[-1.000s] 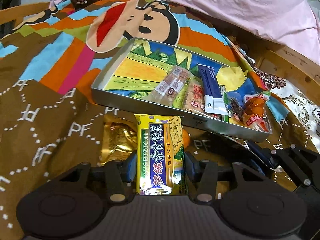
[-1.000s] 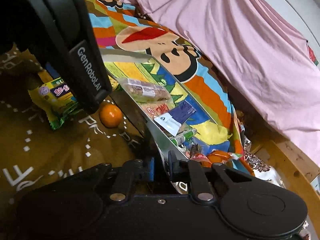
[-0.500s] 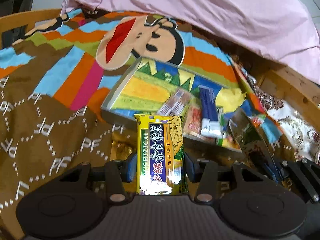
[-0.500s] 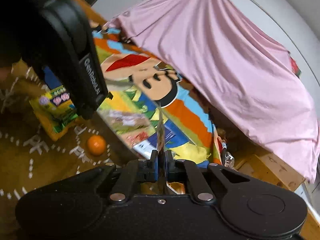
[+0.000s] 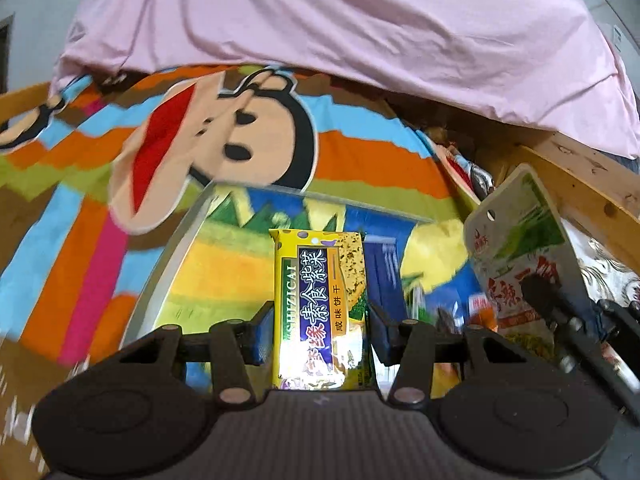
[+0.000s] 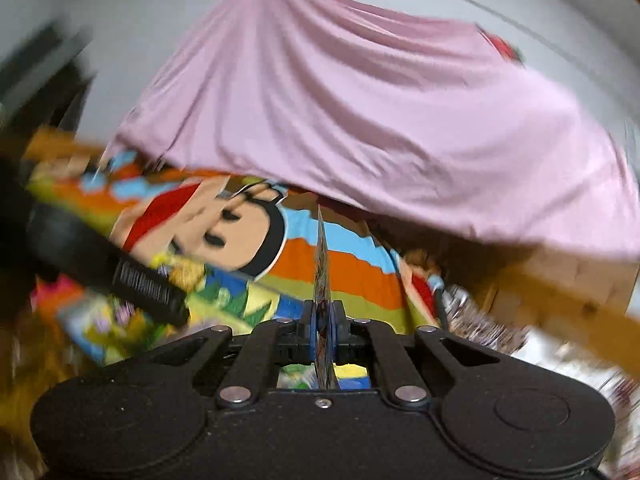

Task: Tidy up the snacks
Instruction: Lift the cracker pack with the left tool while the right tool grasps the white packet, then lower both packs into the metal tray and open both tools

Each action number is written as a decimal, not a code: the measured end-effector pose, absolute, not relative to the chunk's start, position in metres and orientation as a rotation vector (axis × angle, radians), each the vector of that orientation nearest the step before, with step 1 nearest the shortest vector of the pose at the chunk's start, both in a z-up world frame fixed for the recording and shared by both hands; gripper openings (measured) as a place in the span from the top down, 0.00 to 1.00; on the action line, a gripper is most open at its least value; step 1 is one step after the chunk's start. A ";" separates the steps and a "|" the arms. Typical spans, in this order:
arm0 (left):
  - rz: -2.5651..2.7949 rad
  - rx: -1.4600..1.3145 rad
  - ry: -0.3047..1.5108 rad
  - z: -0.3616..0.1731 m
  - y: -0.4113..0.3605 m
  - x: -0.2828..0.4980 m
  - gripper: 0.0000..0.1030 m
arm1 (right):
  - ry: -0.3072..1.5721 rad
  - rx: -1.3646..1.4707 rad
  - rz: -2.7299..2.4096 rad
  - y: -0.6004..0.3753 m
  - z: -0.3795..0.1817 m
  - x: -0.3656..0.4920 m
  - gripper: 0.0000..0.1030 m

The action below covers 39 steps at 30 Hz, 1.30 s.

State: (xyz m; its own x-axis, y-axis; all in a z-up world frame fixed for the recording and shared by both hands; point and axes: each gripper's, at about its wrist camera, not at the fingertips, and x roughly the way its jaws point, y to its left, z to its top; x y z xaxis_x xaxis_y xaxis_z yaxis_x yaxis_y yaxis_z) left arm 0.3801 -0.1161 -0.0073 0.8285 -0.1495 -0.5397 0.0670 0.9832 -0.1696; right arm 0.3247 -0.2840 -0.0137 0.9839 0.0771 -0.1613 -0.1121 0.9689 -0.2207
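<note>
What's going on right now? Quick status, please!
Left gripper clamps yellow cracker pack above the tray. Right gripper pinches flat snack packet. Nothing blocking.

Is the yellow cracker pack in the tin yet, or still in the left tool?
Still gripped: the yellow cracker pack sits clamped in the left tool, above the tin.

We see soft, even room light. Glare shines on the yellow snack pack (image 5: 320, 300). The right wrist picture is smeared with blur at its sides. Both pictures bend at the edges.
</note>
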 end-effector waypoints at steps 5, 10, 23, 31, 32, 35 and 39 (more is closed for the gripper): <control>-0.155 -0.096 0.562 -0.014 -0.134 0.420 0.49 | 0.234 -0.031 0.106 -0.315 -0.026 0.369 0.94; -0.169 -0.129 0.580 -0.029 -0.145 0.446 0.49 | 0.309 0.097 0.106 -0.336 -0.038 0.390 0.93; -0.170 -0.099 0.615 -0.047 -0.160 0.456 0.49 | 0.320 0.047 0.026 -0.339 -0.047 0.397 0.67; -0.155 -0.102 0.603 -0.047 -0.159 0.456 0.38 | 0.319 0.033 0.006 -0.341 -0.048 0.397 0.45; -0.153 -0.102 0.600 -0.047 -0.159 0.455 0.36 | 0.317 0.030 0.003 -0.341 -0.048 0.397 0.43; -0.153 -0.116 0.597 -0.046 -0.158 0.454 0.31 | 0.304 0.023 -0.009 -0.342 -0.046 0.395 0.32; -0.146 -0.139 0.579 -0.043 -0.153 0.446 0.23 | 0.295 0.036 -0.016 -0.347 -0.038 0.392 0.26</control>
State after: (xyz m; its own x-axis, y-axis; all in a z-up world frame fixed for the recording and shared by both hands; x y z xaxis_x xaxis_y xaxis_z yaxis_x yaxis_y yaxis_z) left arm 0.4461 -0.1535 -0.0425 0.8270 -0.1759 -0.5339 0.0978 0.9803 -0.1713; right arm 0.3920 -0.3471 -0.0382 0.9568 -0.0109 -0.2905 0.0213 0.9992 0.0329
